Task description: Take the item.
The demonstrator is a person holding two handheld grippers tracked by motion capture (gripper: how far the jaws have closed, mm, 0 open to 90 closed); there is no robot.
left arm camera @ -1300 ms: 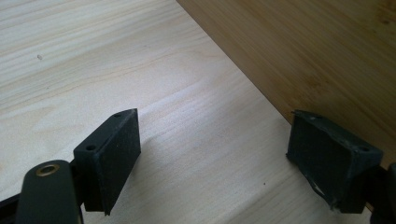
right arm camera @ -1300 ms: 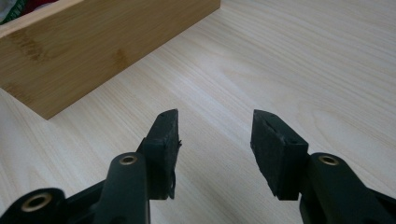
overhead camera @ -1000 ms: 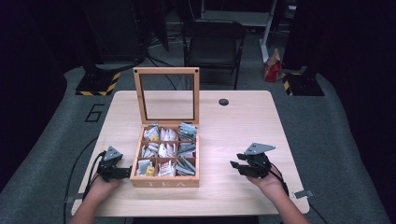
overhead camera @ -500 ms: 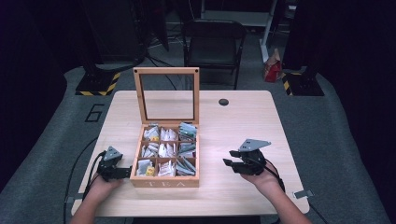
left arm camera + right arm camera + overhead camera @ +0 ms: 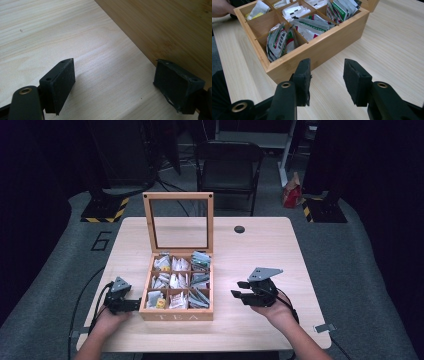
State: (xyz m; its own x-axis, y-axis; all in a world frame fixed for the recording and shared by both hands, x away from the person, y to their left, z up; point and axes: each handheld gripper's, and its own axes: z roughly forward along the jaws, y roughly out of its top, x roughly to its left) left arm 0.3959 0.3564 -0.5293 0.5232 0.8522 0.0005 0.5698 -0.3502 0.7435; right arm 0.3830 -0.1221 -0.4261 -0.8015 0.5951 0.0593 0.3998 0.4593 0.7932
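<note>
My left claw (image 5: 134, 304) sits low on the pale, straight-grained wooden bench (image 5: 260, 250), close to its near-left corner, with its jaws spread wide and nothing between them; in the left gripper view the right-hand pad (image 5: 178, 86), matte black rubber with a chipped corner, lies right against the smooth honey-coloured side wall of the tea box (image 5: 160, 27), though I cannot tell whether it touches. My right claw (image 5: 240, 289) hangs over the near-right part of the bench, jaws parted to a middling gap and empty, pointed toward the box's right wall; in the right gripper view its flat, finely textured pads (image 5: 303, 77) frame bare wood just short of the box's near corner. The tea box (image 5: 176, 314) is square, made of bamboo-like planks, and stands near the bench's front edge, left of centre, with "TEA" cut into its front face. Thin wooden dividers split it into nine compartments packed with glossy paper and foil tea sachets (image 5: 280, 41), white, green and red, some standing on edge, some leaning. Its lid (image 5: 178, 220), a wooden frame around a clear pane, stands upright at the back. A small dark round disc (image 5: 239, 229) lies near the far edge. Between my right claw and the box wall the bench is bare, and the whole right half is open; the left claw has only a narrow strip between the box and the bench's left edge.
</note>
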